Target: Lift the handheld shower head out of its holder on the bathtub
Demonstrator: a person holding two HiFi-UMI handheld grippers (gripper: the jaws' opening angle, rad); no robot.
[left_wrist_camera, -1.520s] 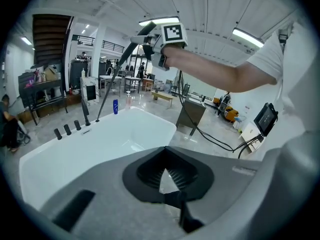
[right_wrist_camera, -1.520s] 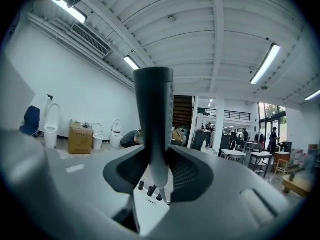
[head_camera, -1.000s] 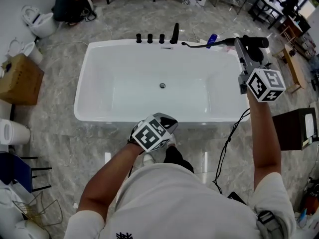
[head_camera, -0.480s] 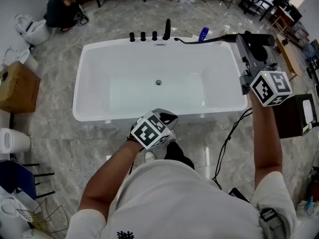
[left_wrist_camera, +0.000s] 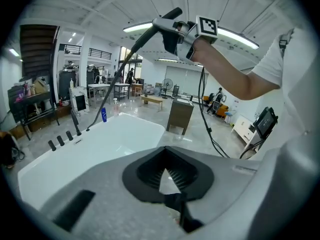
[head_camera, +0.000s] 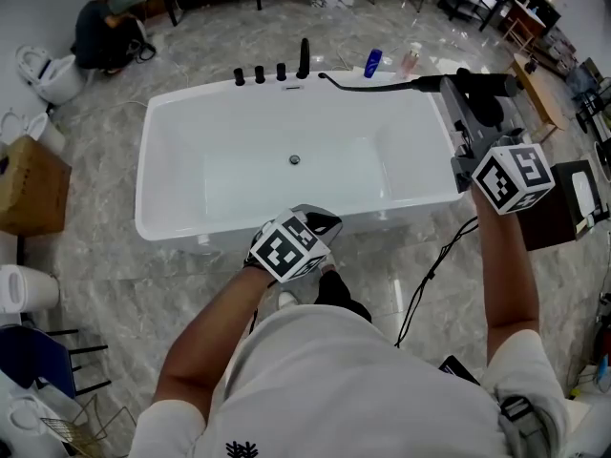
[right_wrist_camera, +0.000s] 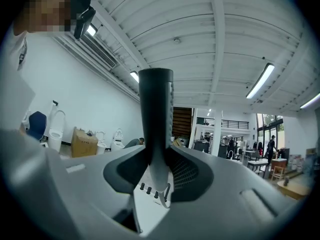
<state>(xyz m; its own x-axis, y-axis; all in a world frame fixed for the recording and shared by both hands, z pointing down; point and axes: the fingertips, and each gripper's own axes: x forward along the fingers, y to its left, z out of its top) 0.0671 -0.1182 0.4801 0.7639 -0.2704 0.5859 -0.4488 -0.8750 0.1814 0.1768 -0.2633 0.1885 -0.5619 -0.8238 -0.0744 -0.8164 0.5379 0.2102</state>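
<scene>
The black handheld shower head [head_camera: 489, 83] is clear of the tub deck, held level over the white bathtub's [head_camera: 153, 175] far right corner. My right gripper [head_camera: 466, 92] is shut on its handle [right_wrist_camera: 155, 109]. Its black hose [head_camera: 377, 87] runs back to the tub deck beside the black spout [head_camera: 305, 58] and knobs [head_camera: 260, 74]. In the left gripper view the shower head [left_wrist_camera: 167, 20] and hose [left_wrist_camera: 120, 69] hang high above the tub [left_wrist_camera: 115, 139]. My left gripper [head_camera: 317, 225] hovers by the tub's near rim, shut and holding nothing [left_wrist_camera: 165, 170].
A blue bottle [head_camera: 372, 62] stands on the floor behind the tub. A cardboard box [head_camera: 29, 184] and toilets [head_camera: 43, 70] are at the left, where a person [head_camera: 95, 27] crouches. A dark cabinet [head_camera: 563, 213] stands at the right, and a black cable [head_camera: 430, 270] trails across the marble floor.
My right gripper has carried the shower head further right, away from the taps, so more hose is drawn out. The left gripper has shifted slightly along the tub's near rim.
</scene>
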